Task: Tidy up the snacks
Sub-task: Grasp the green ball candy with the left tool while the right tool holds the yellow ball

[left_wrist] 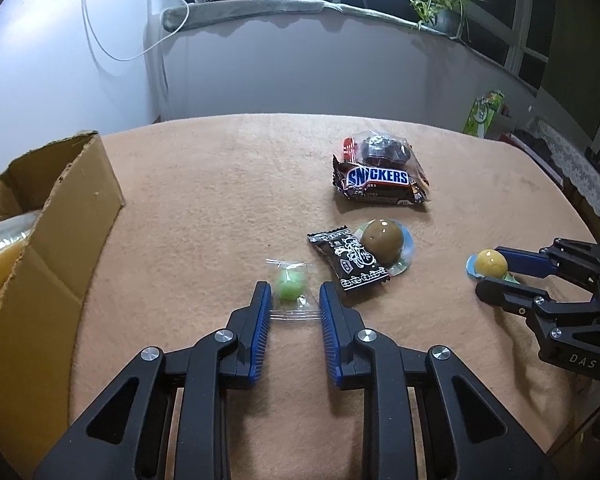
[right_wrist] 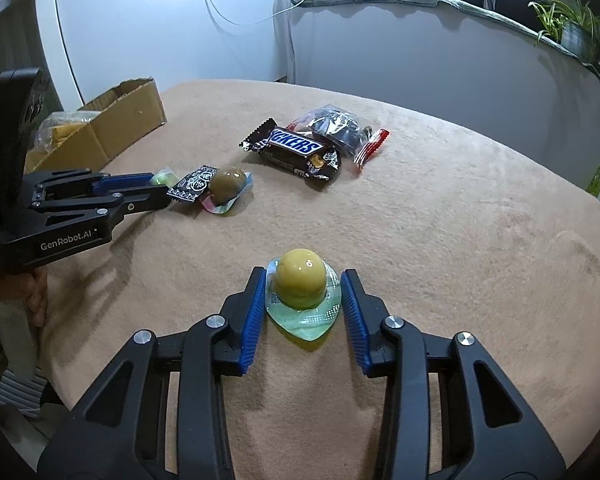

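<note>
My left gripper (left_wrist: 294, 292) is open, its fingers on either side of a green candy in a clear wrapper (left_wrist: 290, 285) lying on the tan table. My right gripper (right_wrist: 305, 280) is open around a yellow jelly cup (right_wrist: 300, 283), which also shows in the left wrist view (left_wrist: 490, 262). A black sachet (left_wrist: 350, 260), a brown jelly cup (left_wrist: 383, 240), a Snickers bar (left_wrist: 380, 184) and a clear packet of dark snacks (left_wrist: 384, 148) lie further back. A cardboard box (left_wrist: 52, 216) holding yellow packets stands at the left.
The table (left_wrist: 220, 184) has a tan cloth and curves away at its far edge. A green carton (left_wrist: 484, 114) stands off the far right. A windowsill with a potted plant (left_wrist: 440, 8) runs behind. The left gripper (right_wrist: 162, 192) shows in the right wrist view.
</note>
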